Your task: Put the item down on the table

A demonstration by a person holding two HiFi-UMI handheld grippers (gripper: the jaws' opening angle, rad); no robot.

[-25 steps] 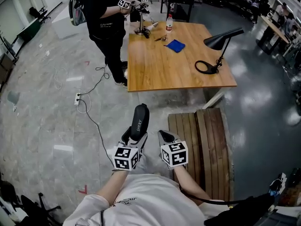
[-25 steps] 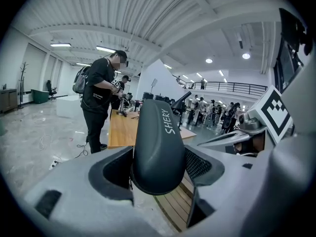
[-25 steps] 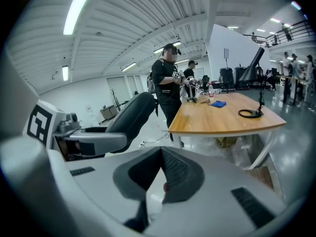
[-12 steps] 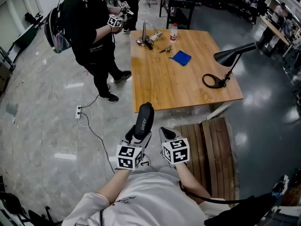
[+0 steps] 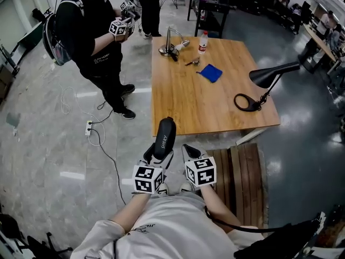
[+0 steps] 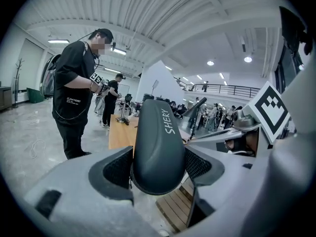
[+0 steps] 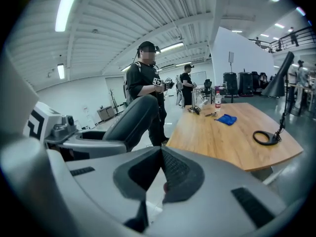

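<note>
**Hidden or unclear.** The near end of the dark oblong item (image 5: pixel 163 138) is buried between the pads of the left gripper (image 5: pixel 157 157), so its full length is not visible, and nothing shows what kind of object it is. Both of the person's hands are covered by the marker cubes. The small things beside the bottle (image 5: pixel 202 42) are too small to identify. In the right gripper view the lamp (image 7: pixel 276 100) is cut off at the picture's edge.

**Grip.** The left jaws are clamped on the item's near end, one pad on each flank. The right gripper (image 5: pixel 188 151), just beside it, has its jaws together with nothing between them.

**Place and axis.** The item is held in the air, off the table (image 5: pixel 183 99). Its long axis runs away from the person, nearly straight up the head view, and the far rounded end leans slightly right. The "SHERY" lettering runs along that axis. In the head view the far end overlaps the table's near left corner; whether it is over the tabletop cannot be told.

**Change since the earlier frame.** The table now lies closer to the grippers, where a strip of floor separated them before. The standing person (image 5: pixel 94 36) shows more fully at upper left. The clamp on the item is unchanged.
</note>
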